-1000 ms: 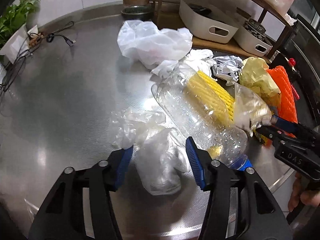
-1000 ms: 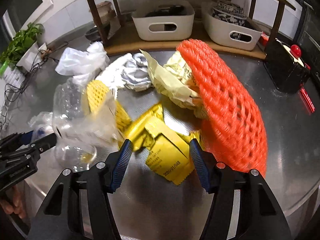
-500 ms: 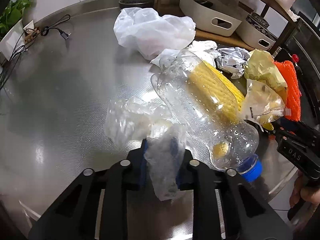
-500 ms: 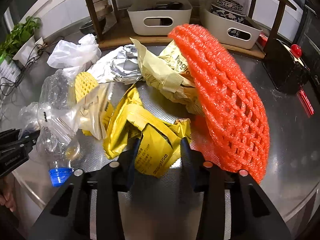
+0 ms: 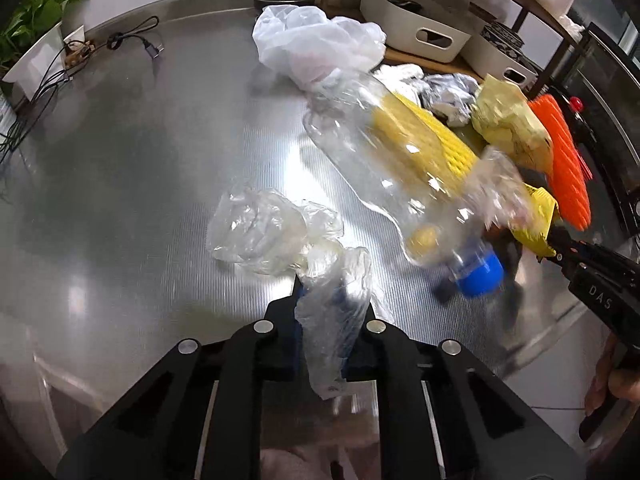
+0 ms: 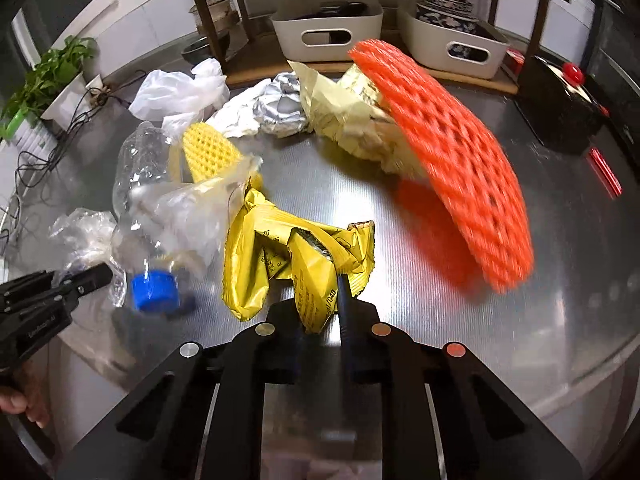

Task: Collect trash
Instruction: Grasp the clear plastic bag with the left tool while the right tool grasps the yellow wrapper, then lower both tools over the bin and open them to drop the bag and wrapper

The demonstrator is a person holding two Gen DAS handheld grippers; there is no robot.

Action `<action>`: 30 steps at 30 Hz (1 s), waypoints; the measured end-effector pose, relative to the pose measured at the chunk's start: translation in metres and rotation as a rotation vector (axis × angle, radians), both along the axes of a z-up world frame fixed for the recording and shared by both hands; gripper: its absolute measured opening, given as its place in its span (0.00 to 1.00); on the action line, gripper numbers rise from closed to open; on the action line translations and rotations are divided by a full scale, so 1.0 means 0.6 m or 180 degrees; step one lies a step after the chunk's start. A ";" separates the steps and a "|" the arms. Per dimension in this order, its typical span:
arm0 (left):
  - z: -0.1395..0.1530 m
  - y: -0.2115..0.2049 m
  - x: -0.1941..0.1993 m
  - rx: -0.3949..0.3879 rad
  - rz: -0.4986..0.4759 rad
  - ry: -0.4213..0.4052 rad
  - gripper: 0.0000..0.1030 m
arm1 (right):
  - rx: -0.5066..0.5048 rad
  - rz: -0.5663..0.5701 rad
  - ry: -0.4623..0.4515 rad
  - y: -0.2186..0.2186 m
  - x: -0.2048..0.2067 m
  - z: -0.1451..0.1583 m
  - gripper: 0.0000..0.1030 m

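My left gripper is shut on a crumpled clear plastic bag and holds it over the front of the steel table. My right gripper is shut on a yellow foil wrapper; it also shows in the left wrist view. A clear plastic bottle with a blue cap lies between them, with a yellow foam net behind it. An orange foam net, a pale yellow bag, silver foil and a white bag lie farther back.
A wooden rack at the back holds two white bins. A black box with a red knob stands at the right. A potted plant and cables sit at the far left. The table's front edge is close.
Both grippers went from open to shut, the left on the clear bag, the right on the yellow wrapper. Both have since pulled back toward the front edge, dragging their trash; the bottle rolled.
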State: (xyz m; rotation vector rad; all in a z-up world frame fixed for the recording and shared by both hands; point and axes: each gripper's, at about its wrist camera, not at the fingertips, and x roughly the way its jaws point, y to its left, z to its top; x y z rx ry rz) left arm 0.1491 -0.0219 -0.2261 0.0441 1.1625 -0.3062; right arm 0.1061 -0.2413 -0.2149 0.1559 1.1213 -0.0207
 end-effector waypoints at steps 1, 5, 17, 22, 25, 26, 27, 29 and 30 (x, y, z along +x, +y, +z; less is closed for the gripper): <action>0.001 0.001 -0.009 -0.0003 -0.0008 0.0005 0.11 | 0.0003 -0.0017 0.0006 0.002 -0.008 0.000 0.15; 0.002 0.005 -0.051 -0.0001 -0.0050 0.0028 0.12 | 0.0040 -0.0079 0.0057 0.002 -0.050 -0.001 0.15; 0.001 0.017 -0.137 -0.0055 -0.0113 0.0079 0.11 | 0.0122 -0.0052 0.0156 0.021 -0.148 -0.003 0.15; -0.003 0.030 -0.176 -0.0112 -0.0114 0.0136 0.11 | 0.0192 0.0070 0.0198 0.051 -0.189 -0.004 0.15; -0.016 0.033 -0.202 -0.0140 -0.0140 0.0213 0.11 | 0.0247 0.0133 0.0291 0.069 -0.213 -0.015 0.15; -0.021 0.034 -0.211 -0.0145 -0.0153 0.0241 0.11 | 0.0249 0.0151 0.0320 0.074 -0.219 -0.020 0.15; -0.026 0.034 -0.216 -0.0141 -0.0154 0.0254 0.11 | 0.0246 0.0172 0.0365 0.081 -0.226 -0.029 0.15; -0.044 0.034 -0.228 -0.0118 -0.0166 0.0320 0.11 | 0.0241 0.0182 0.0450 0.088 -0.229 -0.048 0.15; -0.060 0.034 -0.235 -0.0113 -0.0165 0.0386 0.11 | 0.0240 0.0177 0.0492 0.091 -0.229 -0.060 0.15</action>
